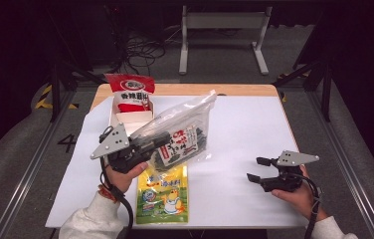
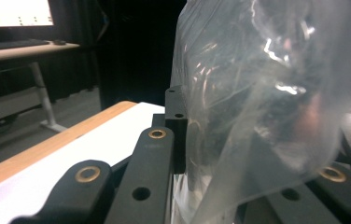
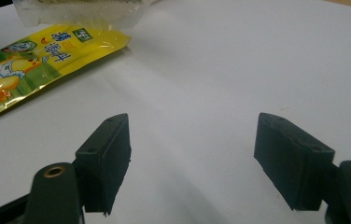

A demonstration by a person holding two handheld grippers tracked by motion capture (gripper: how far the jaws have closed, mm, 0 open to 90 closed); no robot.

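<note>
Nearest the camera lies a yellow snack pouch flat on the white table cover, at the near edge. Just above it the left gripper pinches a clear plastic bag at its lower left corner and holds it tilted in the air. I judge the bag light, soft and slippery, so a grip at the firm corner seam seems safest. On the right the right gripper is spread wide and holds nothing.
</note>
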